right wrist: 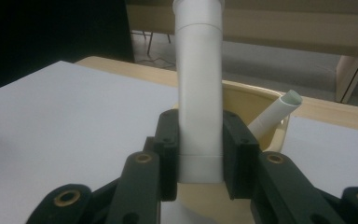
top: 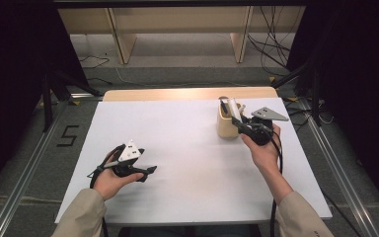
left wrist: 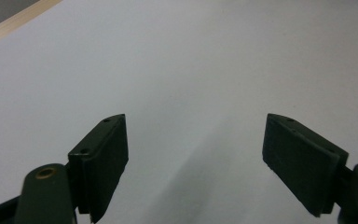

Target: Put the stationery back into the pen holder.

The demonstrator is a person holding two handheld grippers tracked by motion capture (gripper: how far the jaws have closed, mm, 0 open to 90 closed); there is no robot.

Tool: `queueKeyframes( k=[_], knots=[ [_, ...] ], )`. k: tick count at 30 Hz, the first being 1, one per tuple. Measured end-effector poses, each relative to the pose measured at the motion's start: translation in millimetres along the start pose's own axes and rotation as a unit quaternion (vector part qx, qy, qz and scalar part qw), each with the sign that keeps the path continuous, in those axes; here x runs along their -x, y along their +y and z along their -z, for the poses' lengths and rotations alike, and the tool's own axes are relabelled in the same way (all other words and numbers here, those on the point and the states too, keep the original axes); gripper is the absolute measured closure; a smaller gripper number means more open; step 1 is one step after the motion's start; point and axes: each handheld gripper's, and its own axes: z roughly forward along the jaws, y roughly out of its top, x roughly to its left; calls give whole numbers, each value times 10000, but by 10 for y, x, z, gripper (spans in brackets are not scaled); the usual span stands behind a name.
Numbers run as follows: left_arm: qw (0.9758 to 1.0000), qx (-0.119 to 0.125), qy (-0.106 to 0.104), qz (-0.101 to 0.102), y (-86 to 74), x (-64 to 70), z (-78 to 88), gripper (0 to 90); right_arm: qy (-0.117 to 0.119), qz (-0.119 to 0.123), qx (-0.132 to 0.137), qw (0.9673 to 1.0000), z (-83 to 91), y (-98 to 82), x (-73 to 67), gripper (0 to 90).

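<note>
Right gripper view puts the right gripper [right wrist: 199, 158] at the bottom centre of the frame, its two black jaws clamped on a white tube [right wrist: 199, 93] that stands upright over a cream cup [right wrist: 242, 100]. A second, slimmer white tube [right wrist: 275, 114] leans inside that cup, to the right of the jaws. From the high view, the cup [top: 225, 126] sits in the upper right of the white table [top: 187, 148], with a dark pen [top: 224, 106] poking out of it, and the right hand [top: 264, 148] reaches in from the lower right. Toward the lower left, well apart from the cup, the left gripper [top: 150, 170] rests low over bare table, jaws spread wide with nothing between them.
</note>
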Motion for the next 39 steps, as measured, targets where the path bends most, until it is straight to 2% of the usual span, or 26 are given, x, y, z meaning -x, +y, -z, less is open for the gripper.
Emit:
queueKeyframes(
  k=[20,39],
  knots=[
    [10000,-3,8,3,-6,-2,-3,223,-57,-14,57,10000,-78,99,42,710],
    [10000,6,2,22,-9,-1,-5,223,-111,-87,-34,9999,-272,122,119,710]
  ],
)
